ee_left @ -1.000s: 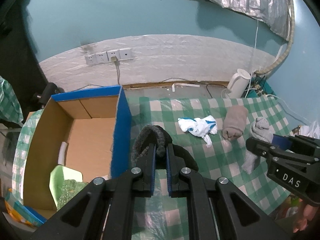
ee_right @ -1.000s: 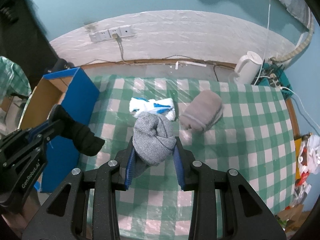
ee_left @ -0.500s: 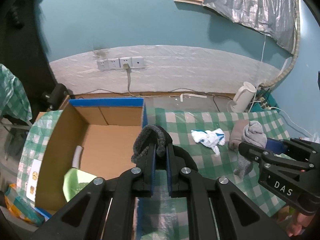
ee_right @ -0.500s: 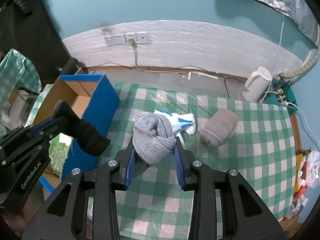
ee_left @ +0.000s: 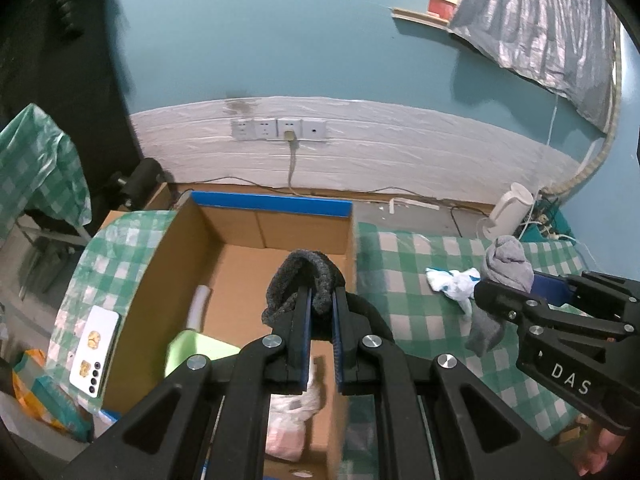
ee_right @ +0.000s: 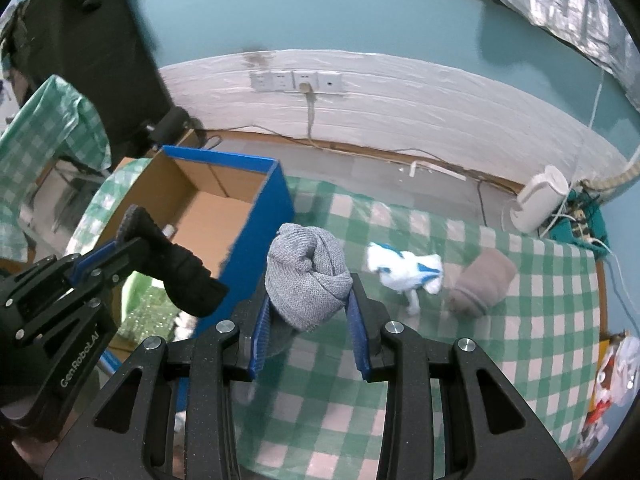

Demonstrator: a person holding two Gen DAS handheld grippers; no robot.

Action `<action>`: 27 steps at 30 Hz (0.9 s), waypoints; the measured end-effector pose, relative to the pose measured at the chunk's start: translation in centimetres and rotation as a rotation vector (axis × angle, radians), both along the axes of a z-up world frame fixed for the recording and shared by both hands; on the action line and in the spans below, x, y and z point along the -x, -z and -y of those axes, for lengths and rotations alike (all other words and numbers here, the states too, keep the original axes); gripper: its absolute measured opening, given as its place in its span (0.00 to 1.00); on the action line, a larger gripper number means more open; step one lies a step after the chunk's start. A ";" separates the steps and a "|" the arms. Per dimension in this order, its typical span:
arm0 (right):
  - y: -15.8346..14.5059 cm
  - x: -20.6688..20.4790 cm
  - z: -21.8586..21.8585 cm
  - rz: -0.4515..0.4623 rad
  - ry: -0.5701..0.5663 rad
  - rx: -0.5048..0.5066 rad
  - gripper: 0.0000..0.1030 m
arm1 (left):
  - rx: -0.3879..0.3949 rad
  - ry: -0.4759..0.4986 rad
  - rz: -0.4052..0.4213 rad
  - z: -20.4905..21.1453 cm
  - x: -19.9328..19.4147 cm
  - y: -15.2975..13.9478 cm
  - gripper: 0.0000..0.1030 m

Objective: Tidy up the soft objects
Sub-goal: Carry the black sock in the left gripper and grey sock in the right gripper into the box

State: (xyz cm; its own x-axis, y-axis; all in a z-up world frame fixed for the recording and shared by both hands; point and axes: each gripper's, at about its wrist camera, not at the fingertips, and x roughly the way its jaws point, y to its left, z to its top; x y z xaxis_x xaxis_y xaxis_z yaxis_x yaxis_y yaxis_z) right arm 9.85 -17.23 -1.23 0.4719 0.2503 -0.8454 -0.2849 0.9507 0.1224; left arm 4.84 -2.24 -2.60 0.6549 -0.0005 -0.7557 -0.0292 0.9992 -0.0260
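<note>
Left gripper [ee_left: 320, 312], clamped on a black sock [ee_left: 306, 280], hovers over the cardboard box [ee_left: 240, 240], release next; right gripper [ee_right: 308, 320] grips a grey sock [ee_right: 308, 280].

White kettle [ee_right: 538, 204], wall sockets [ee_left: 278, 130], phone [ee_left: 95, 350].

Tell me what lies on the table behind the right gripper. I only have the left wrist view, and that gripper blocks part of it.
Observer: A rolled taupe sock lies on the checked tablecloth, just right of the white-and-blue sock.
Operator: How does the right gripper hold its grey sock?
Observer: The grey sock is a rolled bundle clamped between the blue pads of the right gripper.
Operator: And my dark sock?
Observer: The long end of the dark sock sticks out free from the left gripper, next to the blue outer wall of the cardboard box.
</note>
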 end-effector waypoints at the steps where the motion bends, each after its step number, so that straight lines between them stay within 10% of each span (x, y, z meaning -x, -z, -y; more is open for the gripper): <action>1: -0.1 0.0 -0.4 0.001 -0.008 0.000 0.32 | 0.003 -0.005 0.001 -0.3 0.0 0.0 0.09; 27: 1.5 0.0 -10.1 -0.040 -0.183 0.003 0.33 | 0.012 -0.153 -0.044 -8.1 1.1 1.6 0.09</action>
